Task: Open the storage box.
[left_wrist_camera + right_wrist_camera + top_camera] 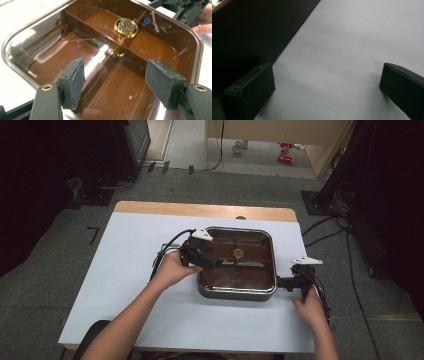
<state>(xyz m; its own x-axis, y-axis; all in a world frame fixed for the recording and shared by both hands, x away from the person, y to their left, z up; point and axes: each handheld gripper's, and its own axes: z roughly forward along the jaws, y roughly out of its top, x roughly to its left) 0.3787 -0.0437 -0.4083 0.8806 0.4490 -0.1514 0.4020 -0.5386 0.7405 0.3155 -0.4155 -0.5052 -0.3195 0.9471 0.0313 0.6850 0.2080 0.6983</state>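
Over the left edge of the pan (237, 291), your left gripper (210, 260) hangs with its jaws partly apart and nothing between them. In the left gripper view the two pads (75, 80) stand on either side of open space, above the brown inside of the pan (32, 82), and they touch no wall and no divider. Beyond them, a small golden ornament (126, 25) rests on the divider in the middle of the pan; in the high view you see it as a small yellow spot (238, 253). Your left hand (172, 269) holds the gripper from the left side, the forearm comes up from the bottom edge, and the jaws point to the right, across the pan.

Your right gripper (285, 281) lies low, just beside the right wall of the pan, and points to the left toward it. Its jaws are wide apart and hold nothing. In the right gripper view, the pads (252, 87) have only the pale table cover (352, 50) between them, and the dark wall of the pan (249, 30) is near the left pad. Whether this pad touches the wall, I cannot tell. Your right hand (310, 307) holds the gripper from behind, close to the front right corner of the table (125, 270).
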